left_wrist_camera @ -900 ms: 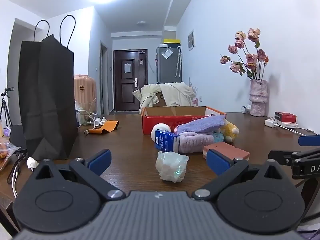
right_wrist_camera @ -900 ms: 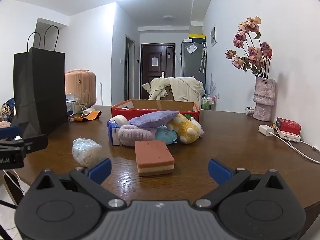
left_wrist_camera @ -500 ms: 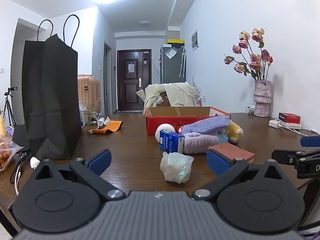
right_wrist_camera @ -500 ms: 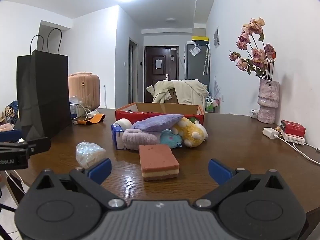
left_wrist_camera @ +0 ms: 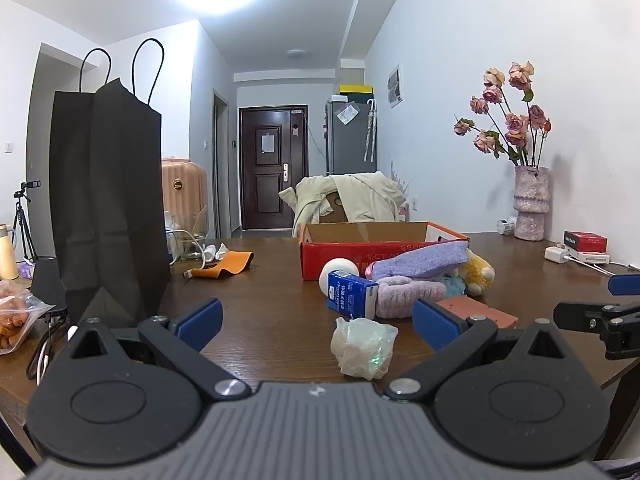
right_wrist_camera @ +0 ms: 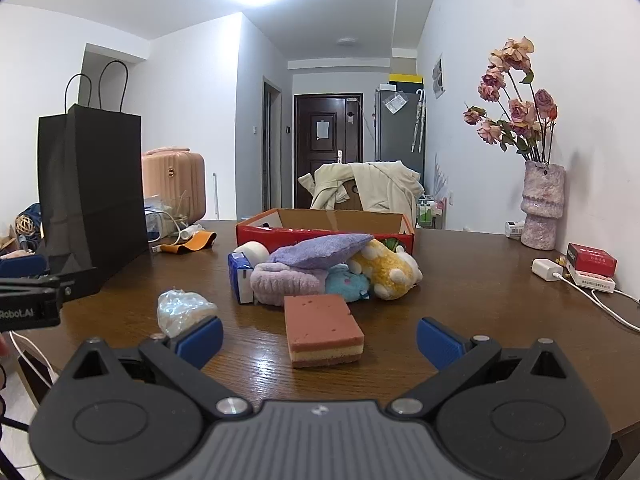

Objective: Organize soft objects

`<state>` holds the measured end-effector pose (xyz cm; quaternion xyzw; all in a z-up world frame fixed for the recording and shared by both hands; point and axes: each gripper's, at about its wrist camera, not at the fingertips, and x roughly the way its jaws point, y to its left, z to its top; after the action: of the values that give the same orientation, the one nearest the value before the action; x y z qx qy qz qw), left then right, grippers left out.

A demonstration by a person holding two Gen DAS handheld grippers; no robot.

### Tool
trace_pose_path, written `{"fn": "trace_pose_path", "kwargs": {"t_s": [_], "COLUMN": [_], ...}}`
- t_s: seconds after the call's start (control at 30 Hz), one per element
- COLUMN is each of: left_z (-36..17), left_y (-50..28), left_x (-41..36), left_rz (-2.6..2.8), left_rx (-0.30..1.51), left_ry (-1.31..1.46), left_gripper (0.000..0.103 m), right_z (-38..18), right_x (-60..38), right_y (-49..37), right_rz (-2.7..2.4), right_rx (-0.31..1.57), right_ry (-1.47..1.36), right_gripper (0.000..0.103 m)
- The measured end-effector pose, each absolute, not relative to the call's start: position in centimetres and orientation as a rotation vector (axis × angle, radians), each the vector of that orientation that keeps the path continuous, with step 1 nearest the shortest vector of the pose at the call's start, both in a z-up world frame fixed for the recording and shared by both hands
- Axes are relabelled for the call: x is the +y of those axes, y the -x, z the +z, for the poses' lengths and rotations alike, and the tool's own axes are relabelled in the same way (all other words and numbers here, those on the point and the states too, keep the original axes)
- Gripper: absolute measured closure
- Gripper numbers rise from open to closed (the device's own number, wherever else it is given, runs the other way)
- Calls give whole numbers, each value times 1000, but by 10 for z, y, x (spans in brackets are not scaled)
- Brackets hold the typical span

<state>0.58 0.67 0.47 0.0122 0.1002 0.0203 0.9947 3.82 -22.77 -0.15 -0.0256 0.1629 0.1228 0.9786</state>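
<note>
A pile of soft things lies on the brown table in front of a red cardboard box (right_wrist_camera: 320,230): a purple pillow (right_wrist_camera: 320,250), a lilac fluffy roll (right_wrist_camera: 286,282), a yellow plush toy (right_wrist_camera: 386,266), a blue plush (right_wrist_camera: 346,286), a white ball (right_wrist_camera: 252,252) and a blue carton (right_wrist_camera: 240,276). A pink and yellow sponge (right_wrist_camera: 322,330) lies nearer, between my right gripper's (right_wrist_camera: 318,340) open fingers. A crumpled clear plastic wad (left_wrist_camera: 362,346) sits between the open fingers of my left gripper (left_wrist_camera: 316,320). Neither gripper holds anything.
A tall black paper bag (left_wrist_camera: 106,204) stands at the left. An orange strap (left_wrist_camera: 224,266) and cables lie behind it. At the right wall are a vase of dried roses (right_wrist_camera: 542,210), a red box (right_wrist_camera: 592,264) and a white charger (right_wrist_camera: 546,270). A bag of snacks (left_wrist_camera: 14,316) sits at the left edge.
Both grippers have moved a little forward and tilted, so the table objects sit lower and closer in each view. Jaws stay wide and empty.
</note>
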Motion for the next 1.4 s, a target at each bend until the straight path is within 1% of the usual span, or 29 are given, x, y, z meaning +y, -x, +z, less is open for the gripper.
{"fn": "trace_pose_path", "kwargs": {"t_s": [1.4], "left_z": [5], "left_y": [-6], "left_x": [0], "left_rz": [10], "left_rx": [201], "left_ry": [-37], "left_gripper": [0], "right_z": [-3], "right_x": [-227], "right_y": [-40], "right_rz": [249], "right_rx": [332], "right_ry": [48], "right_gripper": [0]}}
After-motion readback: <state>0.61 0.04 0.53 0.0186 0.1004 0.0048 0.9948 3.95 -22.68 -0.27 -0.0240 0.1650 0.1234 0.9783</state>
